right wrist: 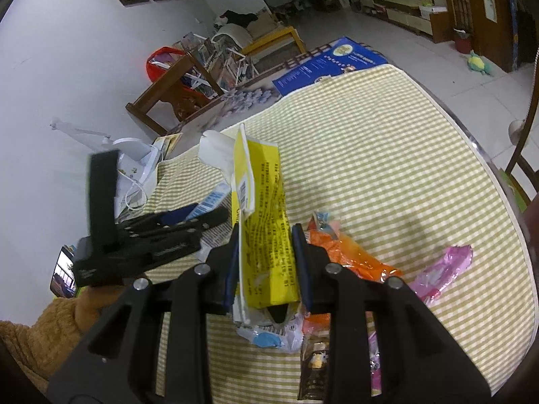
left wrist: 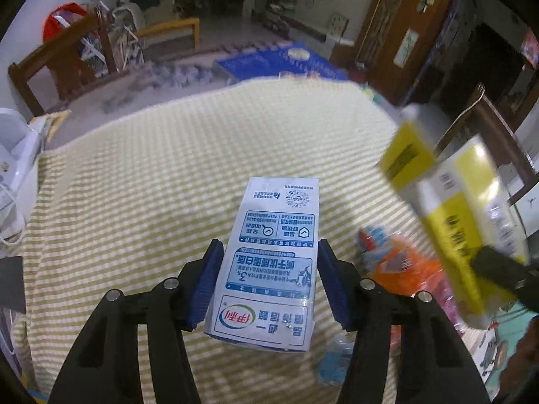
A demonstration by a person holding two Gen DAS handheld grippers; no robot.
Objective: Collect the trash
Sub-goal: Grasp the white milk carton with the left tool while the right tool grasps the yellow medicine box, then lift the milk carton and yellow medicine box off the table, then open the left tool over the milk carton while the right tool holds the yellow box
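My left gripper [left wrist: 267, 279] is shut on a white and blue milk carton [left wrist: 273, 256], held above the green checked tablecloth [left wrist: 168, 175]. My right gripper [right wrist: 266, 262] is shut on a torn yellow and white box [right wrist: 266, 222]; that box also shows blurred at the right of the left wrist view [left wrist: 451, 215]. The left gripper appears in the right wrist view [right wrist: 188, 225] at the left, with the carton's edge [right wrist: 209, 202] showing. On the cloth lie an orange wrapper [right wrist: 350, 256], a pink wrapper [right wrist: 444, 269], a blue and white wrapper [right wrist: 269, 336] and a dark wrapper [right wrist: 313, 370].
A wooden chair [left wrist: 67, 64] with a red bag [left wrist: 60, 20] stands beyond the table's far left. A blue box [right wrist: 330, 64] lies at the far edge. A white object [left wrist: 13, 155] sits at the left edge. Another chair [right wrist: 525, 141] stands at the right.
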